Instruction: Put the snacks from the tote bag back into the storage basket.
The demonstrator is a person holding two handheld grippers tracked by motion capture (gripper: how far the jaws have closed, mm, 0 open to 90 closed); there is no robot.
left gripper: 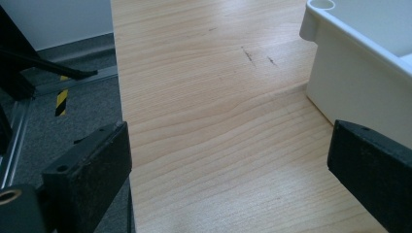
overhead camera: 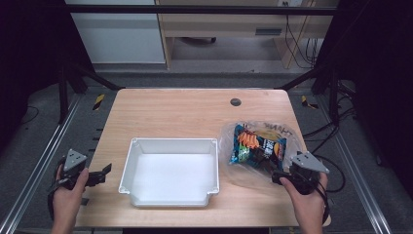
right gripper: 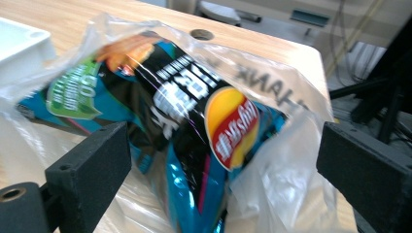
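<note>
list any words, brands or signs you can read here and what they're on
"THANK": dark print on the clear plastic bag, seen reversed through the film; further letters are blurred.
Red and yellow round logo on the chip bag: its lettering is too blurred to read.
White characters on the chip bag's black panel: blurred, unreadable.
Green patch with white print on the chip bag: unreadable.
White tray and table: no text.

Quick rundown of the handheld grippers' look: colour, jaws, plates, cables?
Both are black. The left gripper and right gripper each carry a grey three-cornered plate on top. The jaws are flat black blocks with small screw holes. A black cable trails from the right one. Forearms are bare, no sleeves.
</note>
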